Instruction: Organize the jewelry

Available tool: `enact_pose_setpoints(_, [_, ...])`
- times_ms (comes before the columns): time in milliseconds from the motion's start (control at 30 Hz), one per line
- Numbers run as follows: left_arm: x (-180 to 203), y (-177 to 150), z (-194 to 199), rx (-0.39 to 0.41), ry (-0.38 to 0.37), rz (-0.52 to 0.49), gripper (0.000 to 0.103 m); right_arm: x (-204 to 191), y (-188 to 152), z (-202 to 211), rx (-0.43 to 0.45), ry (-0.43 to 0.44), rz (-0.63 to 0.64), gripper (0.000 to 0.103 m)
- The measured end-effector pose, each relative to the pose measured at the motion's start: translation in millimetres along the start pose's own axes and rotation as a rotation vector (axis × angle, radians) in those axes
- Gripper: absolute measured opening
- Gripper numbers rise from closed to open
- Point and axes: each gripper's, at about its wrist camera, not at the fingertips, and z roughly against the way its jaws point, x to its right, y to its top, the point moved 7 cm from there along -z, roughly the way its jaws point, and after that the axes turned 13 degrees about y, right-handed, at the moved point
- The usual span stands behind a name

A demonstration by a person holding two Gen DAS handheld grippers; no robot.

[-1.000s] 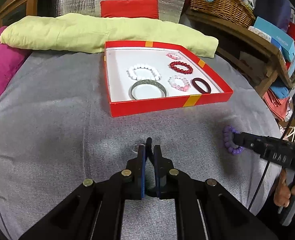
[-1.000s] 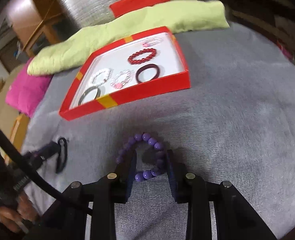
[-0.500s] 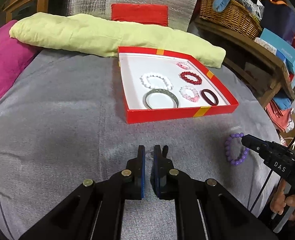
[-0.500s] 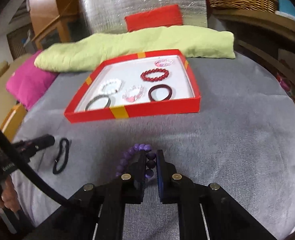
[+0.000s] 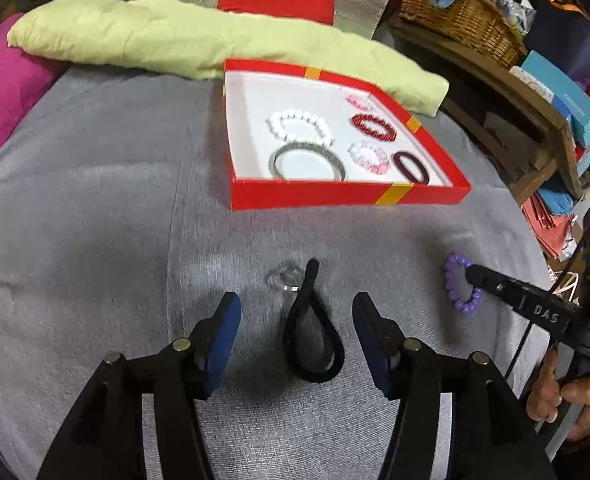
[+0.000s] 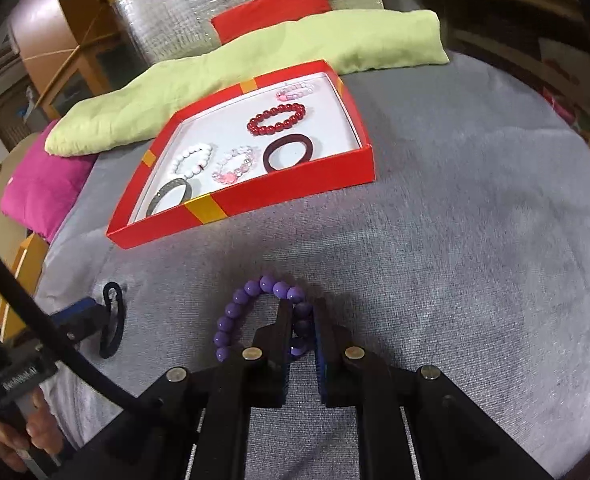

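A red box with a white floor holds several bracelets and bangles. My left gripper is open, its fingers either side of a black hair tie lying on the grey cloth; the tie also shows in the right wrist view. A small clear ring lies just beyond the tie. My right gripper is shut on a purple bead bracelet, which also shows in the left wrist view, held just over the cloth.
A lime green cushion lies behind the box, with a magenta cushion at the left and a red cushion behind. A wooden shelf with a wicker basket and boxes stands at the right.
My left gripper has opened and let go of the black hair tie, which now lies on the cloth. My right gripper has closed on the purple bracelet.
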Motion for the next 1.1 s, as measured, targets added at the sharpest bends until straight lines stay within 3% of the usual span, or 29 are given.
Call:
enact_pose_setpoints(167, [6.1, -2.0, -1.3, 0.025, 0.029, -0.043, 0.058, -2.0, -1.9, -2.2, -0.009, -0.023, 0.024, 0.013])
enact_pose_setpoints(267, [9.4, -0.9, -1.2, 0.034, 0.023, -0.064, 0.029, -2.3, -1.3, -1.4, -0.016, -0.001, 0.008, 0.021])
enact_pose_setpoints(300, [9.6, -0.4, -1.6, 0.035, 0.02, -0.069, 0.019, -3.5, -1.2, -0.8, -0.02, 0.023, -0.003, 0.028])
enact_pose_setpoints(333, [10.1, 0.1, -1.9, 0.037, 0.017, -0.072, 0.015, -4.9, -1.0, -0.4, -0.021, 0.037, -0.005, 0.035])
enact_pose_setpoints(400, [9.3, 1.7, -2.0, 0.042, 0.016, -0.075, 0.009, -9.7, -0.5, 1.7, -0.009, 0.045, 0.017, 0.039])
enact_pose_setpoints(500, [6.6, 4.7, -1.0, 0.049, 0.009, -0.068, 0.006, -18.6, -3.9, -1.4, -0.017, 0.021, 0.085, 0.039])
enact_pose_setpoints(567, [5.6, 5.7, -0.5, 0.051, 0.002, -0.064, 0.005, -22.9, -7.6, -5.8, -0.03, -0.013, 0.138, 0.028])
enact_pose_setpoints(600, [5.0, 6.3, -0.1, 0.052, -0.001, -0.062, 0.005, -24.9, -9.0, -7.2, -0.031, -0.064, 0.19, 0.015])
enact_pose_setpoints(633, [4.4, 6.8, 0.1, 0.053, -0.004, -0.06, 0.005, -28.3, -10.0, -8.0, -0.031, -0.1, 0.242, 0.01])
enact_pose_setpoints(833, [-0.9, 13.7, 7.4, 0.083, -0.012, -0.032, 0.005, -42.5, -1.1, 9.9, 0.069, -0.047, 0.279, 0.01])
enact_pose_setpoints(1100, [-3.5, 28.5, 25.5, 0.166, -0.003, -0.008, 0.005, -54.6, 19.1, 32.5, 0.186, 0.052, 0.227, 0.01])
